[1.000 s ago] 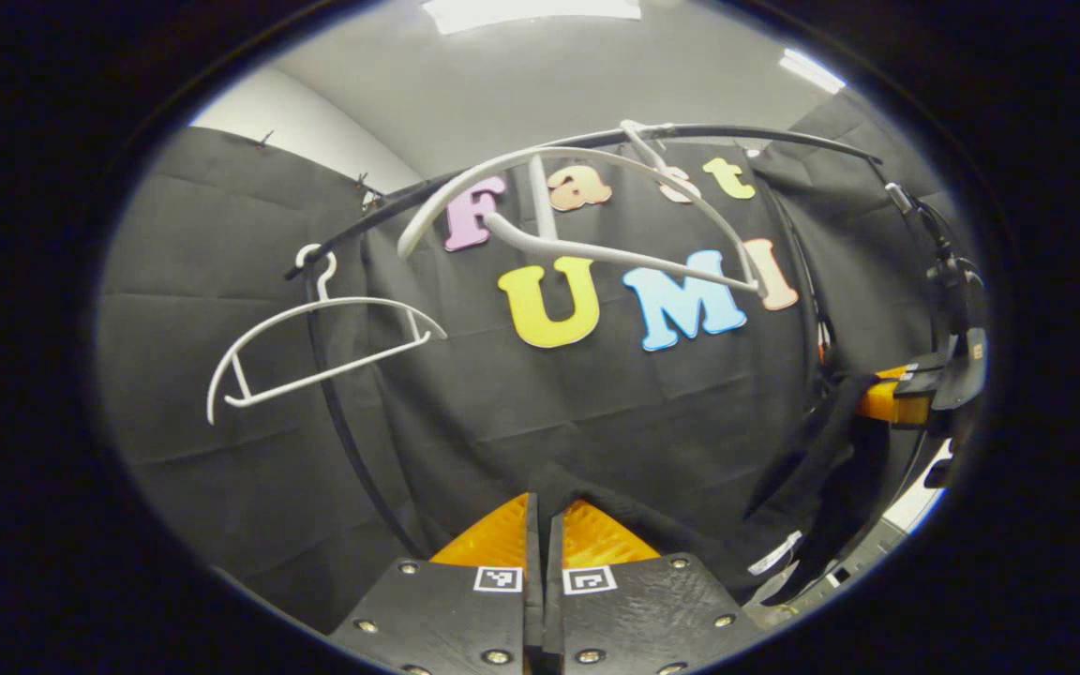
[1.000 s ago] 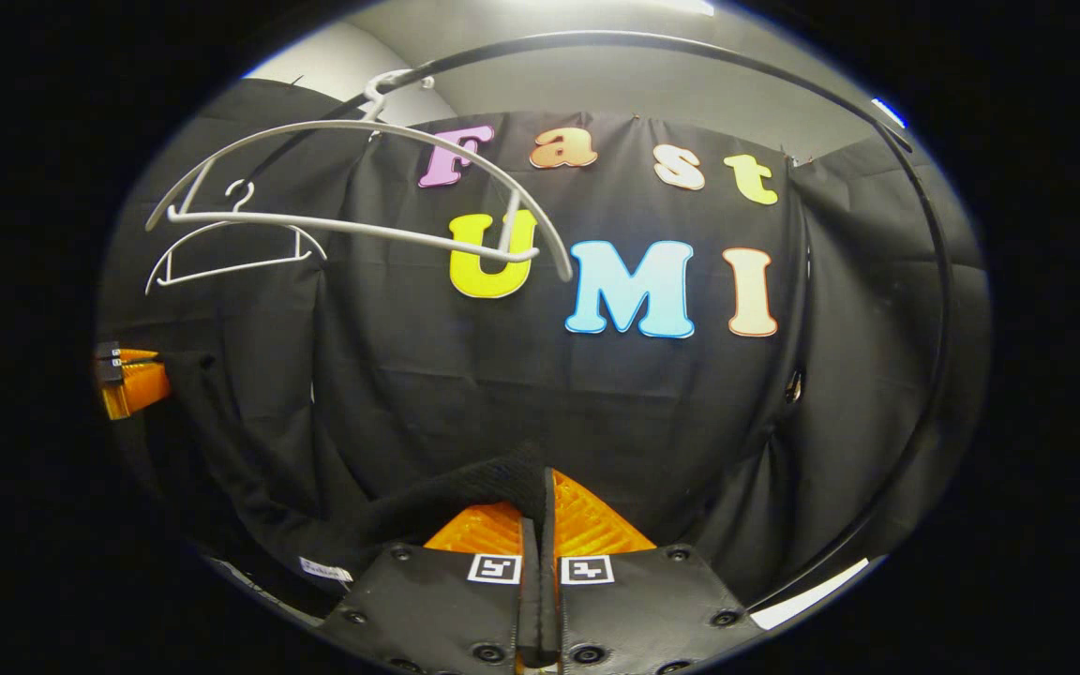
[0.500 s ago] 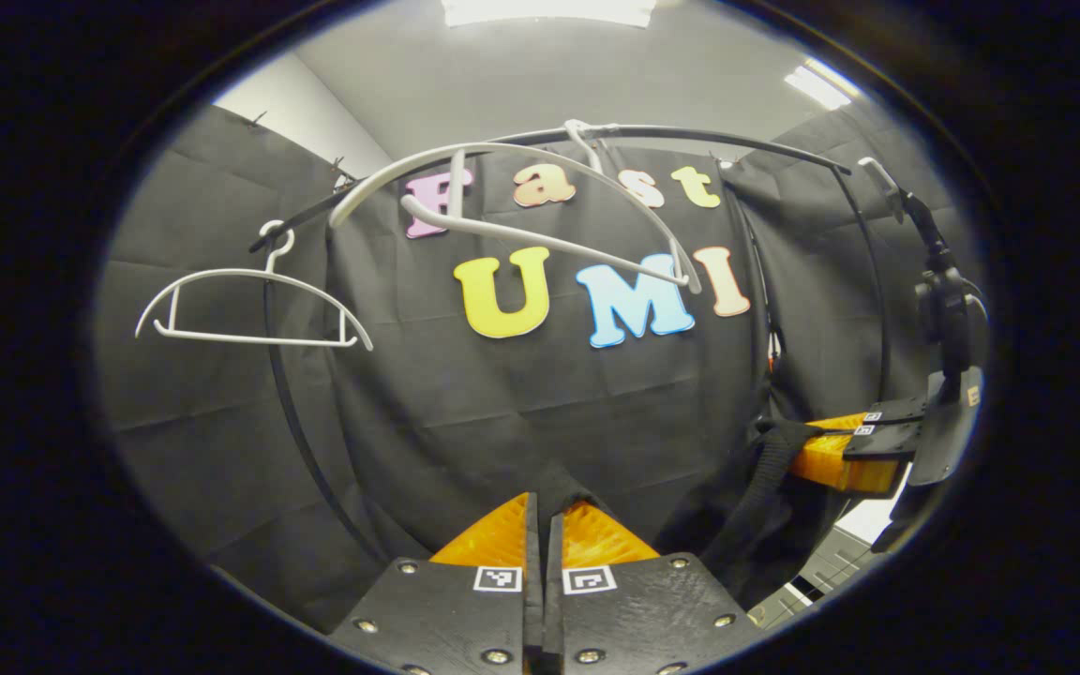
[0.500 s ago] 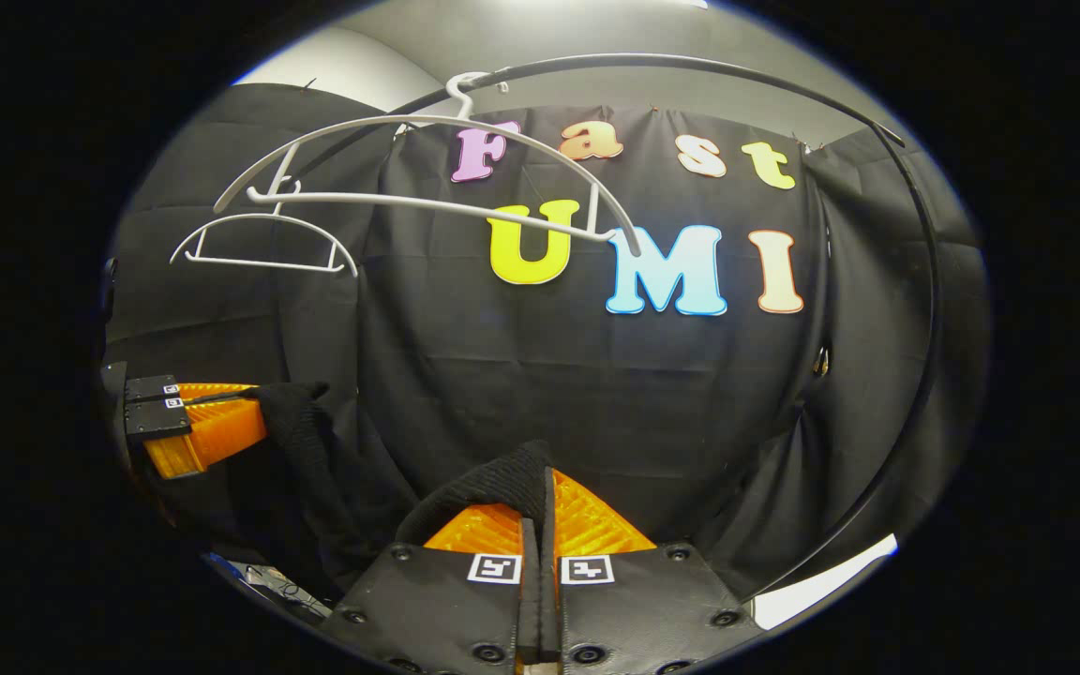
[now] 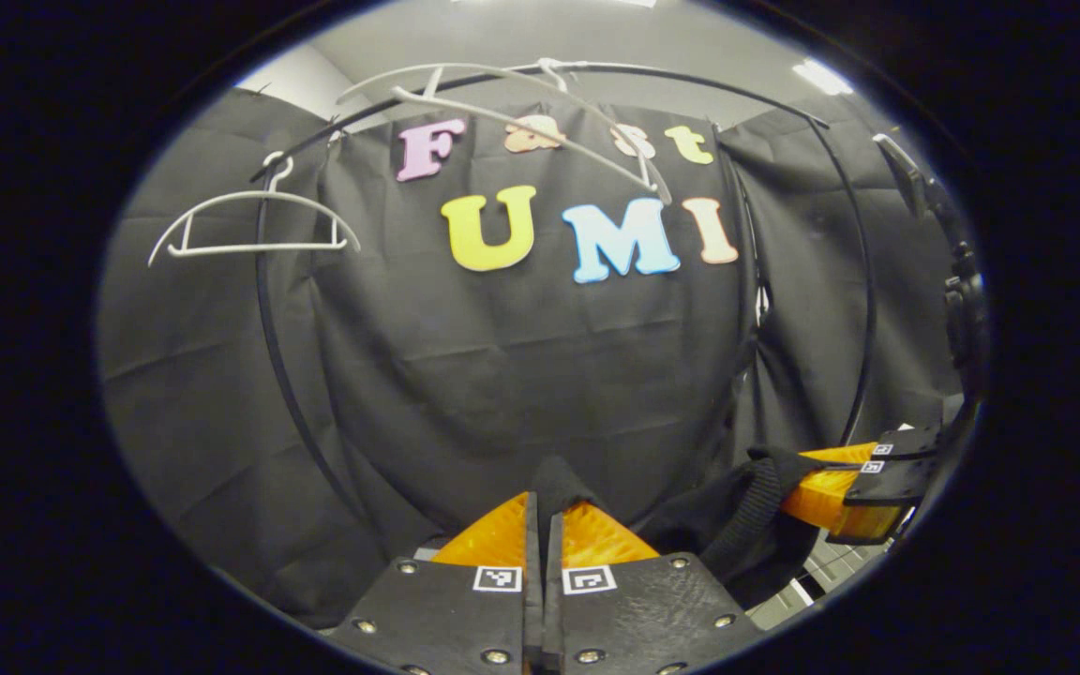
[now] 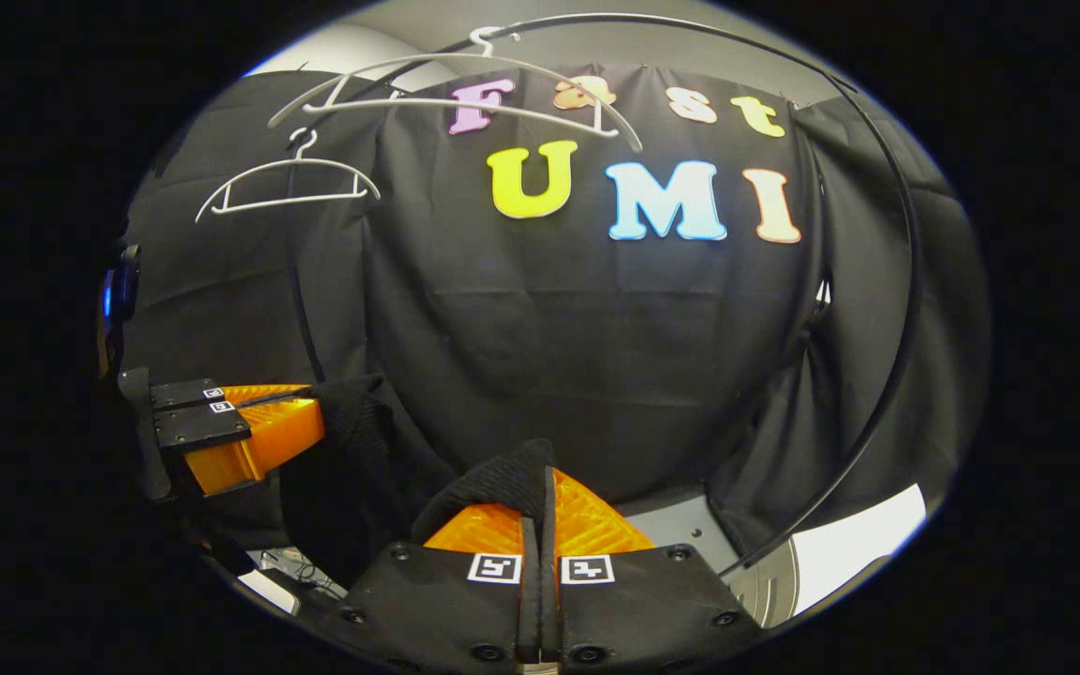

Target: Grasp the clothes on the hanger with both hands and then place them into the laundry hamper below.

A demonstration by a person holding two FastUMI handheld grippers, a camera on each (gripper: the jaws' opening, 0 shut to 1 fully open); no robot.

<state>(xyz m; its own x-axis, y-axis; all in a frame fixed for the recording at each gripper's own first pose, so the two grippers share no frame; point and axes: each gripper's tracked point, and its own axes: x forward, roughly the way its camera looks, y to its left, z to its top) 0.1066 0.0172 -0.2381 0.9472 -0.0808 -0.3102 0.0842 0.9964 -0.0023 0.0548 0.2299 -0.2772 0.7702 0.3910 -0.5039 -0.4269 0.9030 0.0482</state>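
In the left gripper view, the left gripper (image 5: 540,511) sits at the bottom with its fingers pressed together on a fold of the black garment (image 5: 554,480), which pokes up between the tips. The garment runs low to the right, sagging between the two grippers, to the right gripper (image 5: 807,492), whose fingers pinch its ribbed edge. Above, a black rail (image 5: 690,84) arcs across the booth. Two white hangers hang from it, both bare: the near hanger (image 5: 521,117) tilted at the top centre, the far hanger (image 5: 254,225) level at the left. The garment is well below both.

In the right gripper view, the right gripper (image 6: 540,506) is at the bottom, fingers closed on a ribbed fold of the garment (image 6: 493,483) that drapes over the left finger. The cloth drops to the left and rises to the left gripper (image 6: 301,427), whose fingers are pinched on it. The near hanger (image 6: 465,94) and far hanger (image 6: 292,187) hang from the rail (image 6: 896,234) at the upper left. A pale floor (image 6: 859,548) shows at the lower right.
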